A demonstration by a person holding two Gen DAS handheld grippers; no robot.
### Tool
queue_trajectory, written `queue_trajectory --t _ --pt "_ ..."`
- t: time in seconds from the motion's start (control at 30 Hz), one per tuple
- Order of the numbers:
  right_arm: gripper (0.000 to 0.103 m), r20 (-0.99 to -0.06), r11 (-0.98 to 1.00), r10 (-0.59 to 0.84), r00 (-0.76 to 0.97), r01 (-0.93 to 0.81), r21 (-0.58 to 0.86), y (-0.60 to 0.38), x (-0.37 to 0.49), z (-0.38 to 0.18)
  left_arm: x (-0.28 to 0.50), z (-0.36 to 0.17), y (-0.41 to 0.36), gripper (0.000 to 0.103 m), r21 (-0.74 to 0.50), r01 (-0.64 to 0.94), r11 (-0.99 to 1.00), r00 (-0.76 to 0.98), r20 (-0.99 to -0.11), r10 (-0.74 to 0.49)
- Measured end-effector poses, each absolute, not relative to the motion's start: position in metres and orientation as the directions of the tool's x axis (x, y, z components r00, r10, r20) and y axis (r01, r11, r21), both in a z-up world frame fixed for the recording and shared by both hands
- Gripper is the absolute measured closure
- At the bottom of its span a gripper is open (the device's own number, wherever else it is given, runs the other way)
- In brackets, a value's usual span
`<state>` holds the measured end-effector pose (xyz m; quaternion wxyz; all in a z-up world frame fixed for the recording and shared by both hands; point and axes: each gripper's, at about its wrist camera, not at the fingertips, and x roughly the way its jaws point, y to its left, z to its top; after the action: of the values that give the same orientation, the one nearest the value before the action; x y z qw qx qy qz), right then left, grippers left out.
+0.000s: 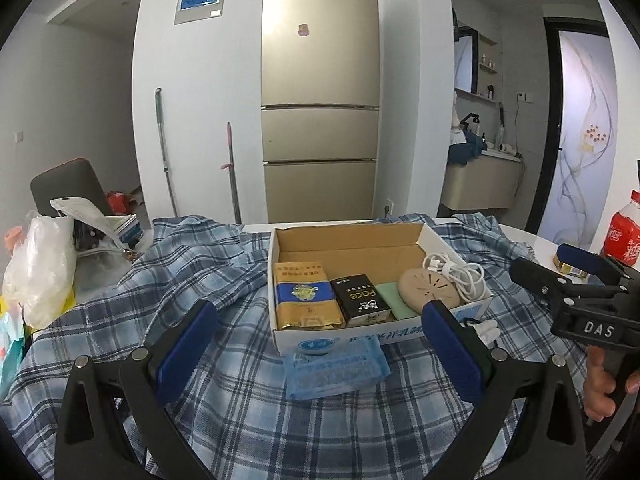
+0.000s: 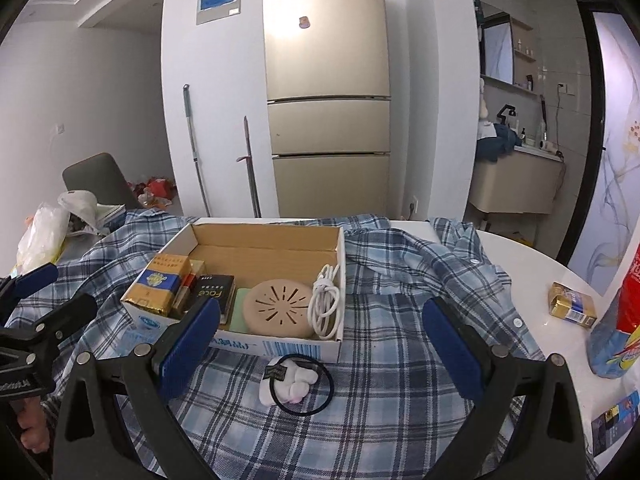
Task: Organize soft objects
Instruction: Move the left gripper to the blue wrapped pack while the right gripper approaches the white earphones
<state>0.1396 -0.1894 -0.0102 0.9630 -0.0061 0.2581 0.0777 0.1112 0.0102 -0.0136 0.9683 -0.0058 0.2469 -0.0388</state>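
An open cardboard box [image 1: 348,240] [image 2: 264,240] sits on a blue plaid shirt [image 1: 200,264] [image 2: 400,320] spread over the table. Inside it lie a gold-blue packet [image 1: 306,296], a black box [image 1: 358,298], a green pad [image 1: 394,298], a round beige disc [image 2: 280,306] and a coiled white cable [image 2: 326,300]. A blue tissue pack [image 1: 334,368] lies on the shirt between the fingers of my open left gripper [image 1: 320,352]. A white soft toy with a black hair band [image 2: 294,380] lies before the box, between the fingers of my open right gripper [image 2: 320,350].
Plastic bags and papers [image 1: 44,264] pile up at the table's left. A red bottle [image 1: 622,232], a gold packet [image 2: 572,310] and a blue-red bottle [image 2: 620,320] stand on the white table [image 2: 532,272] at the right. A fridge [image 1: 320,92] stands behind.
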Motion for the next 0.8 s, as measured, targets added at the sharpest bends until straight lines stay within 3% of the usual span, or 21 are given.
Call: queue_trajectory --t 0.17,0.3,0.57,0.8 --pt "0.002 -0.549 0.98 0.187 0.814 -0.196 0.043 -0.182 0.148 -0.02 0.124 -0.022 0.013 0.0 -0.041 0.072 0.997 0.84 -0.536 -0.083" --pt "0.003 -0.61 0.977 0.194 0.768 -0.208 0.048 -0.179 0.158 -0.034 0.148 -0.045 0.011 0.0 -0.042 0.071 0.997 0.748 -0.659 -0.081" --pt "0.024 -0.721 0.968 0.18 0.669 -0.253 0.007 -0.163 0.17 -0.06 0.17 -0.068 0.023 0.0 -0.142 0.077 0.987 0.637 -0.754 -0.158" --pt "0.041 -0.771 0.956 0.167 0.615 -0.292 -0.025 -0.152 0.173 -0.072 0.176 -0.075 0.016 0.0 -0.133 0.085 0.987 0.599 -0.785 -0.158"
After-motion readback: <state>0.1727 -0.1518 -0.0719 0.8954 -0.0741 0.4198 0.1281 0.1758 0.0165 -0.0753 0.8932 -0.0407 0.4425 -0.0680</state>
